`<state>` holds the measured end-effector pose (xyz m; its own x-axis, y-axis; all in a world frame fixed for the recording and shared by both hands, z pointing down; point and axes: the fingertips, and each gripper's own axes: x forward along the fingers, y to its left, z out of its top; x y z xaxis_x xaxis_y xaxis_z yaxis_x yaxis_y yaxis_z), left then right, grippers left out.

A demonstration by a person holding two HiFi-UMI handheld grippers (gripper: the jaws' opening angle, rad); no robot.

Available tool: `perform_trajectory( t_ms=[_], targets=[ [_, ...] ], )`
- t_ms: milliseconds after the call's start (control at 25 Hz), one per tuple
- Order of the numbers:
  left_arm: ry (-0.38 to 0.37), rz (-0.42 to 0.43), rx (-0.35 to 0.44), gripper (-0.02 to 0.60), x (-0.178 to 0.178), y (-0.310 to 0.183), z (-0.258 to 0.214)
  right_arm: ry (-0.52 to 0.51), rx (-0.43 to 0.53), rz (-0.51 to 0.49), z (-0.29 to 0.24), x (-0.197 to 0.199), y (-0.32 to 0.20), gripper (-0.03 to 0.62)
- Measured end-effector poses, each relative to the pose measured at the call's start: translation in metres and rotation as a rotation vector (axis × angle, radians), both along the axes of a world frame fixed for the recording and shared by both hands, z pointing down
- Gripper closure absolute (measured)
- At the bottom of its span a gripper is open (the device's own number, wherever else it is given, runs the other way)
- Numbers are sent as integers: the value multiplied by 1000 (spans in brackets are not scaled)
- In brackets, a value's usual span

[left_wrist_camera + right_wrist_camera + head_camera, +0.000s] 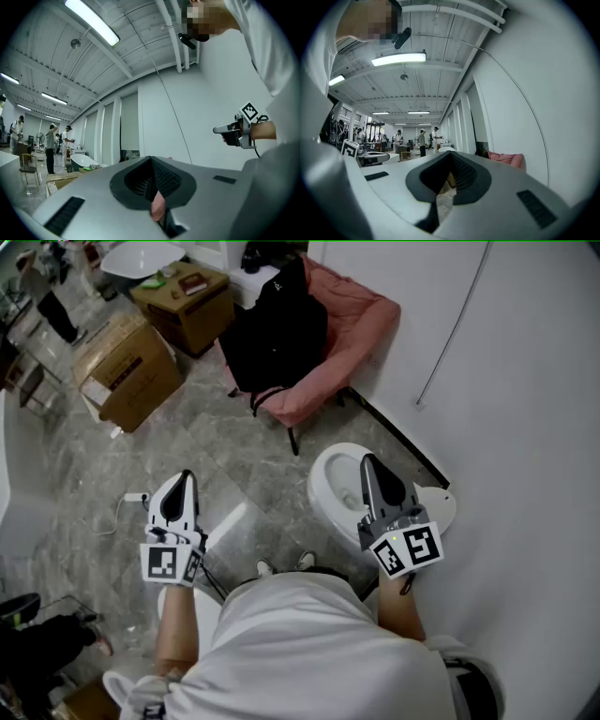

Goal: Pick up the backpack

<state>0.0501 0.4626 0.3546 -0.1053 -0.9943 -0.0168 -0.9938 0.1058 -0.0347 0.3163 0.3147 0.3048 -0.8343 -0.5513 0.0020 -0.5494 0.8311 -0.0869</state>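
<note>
**Well, both grippers empty, backpack untouched**

The left gripper (186, 476) has its jaws closed together, holding nothing. The black backpack (277, 338) sits on the pink chair (361, 324), leaning on its backrest, well ahead. The right gripper (367, 460) is likewise closed, empty.

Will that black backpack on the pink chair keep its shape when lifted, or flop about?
Probably floppy: the black backpack slumps against the pink chair and looks soft-sided. Its strap loop hangs over the seat's front edge, so it would likely dangle and swing when lifted. How heavy it is, I can't tell.
</note>
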Motion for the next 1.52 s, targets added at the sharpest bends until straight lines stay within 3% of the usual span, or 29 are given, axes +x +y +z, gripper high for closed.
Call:
perform_trajectory(
  t_ms=[240,440,1000,1240,1520],
  targets=[
    [7,-4,3,565,-5,5,4,4,-5,-14,4,-8,5,576],
    [20,-12,8,565,-12,11,8,-55,-41,-18,5,-13,4,574],
    [66,37,-2,565,-50,27,29,12,-41,-17,21,-66,37,574],
    [62,28,-31,565,-68,5,43,22,-62,-44,37,-98,0,574],
    [58,-45,-86,565,-131,-66,59,-5,-79,-123,53,-174,-97,575]
  ],
)
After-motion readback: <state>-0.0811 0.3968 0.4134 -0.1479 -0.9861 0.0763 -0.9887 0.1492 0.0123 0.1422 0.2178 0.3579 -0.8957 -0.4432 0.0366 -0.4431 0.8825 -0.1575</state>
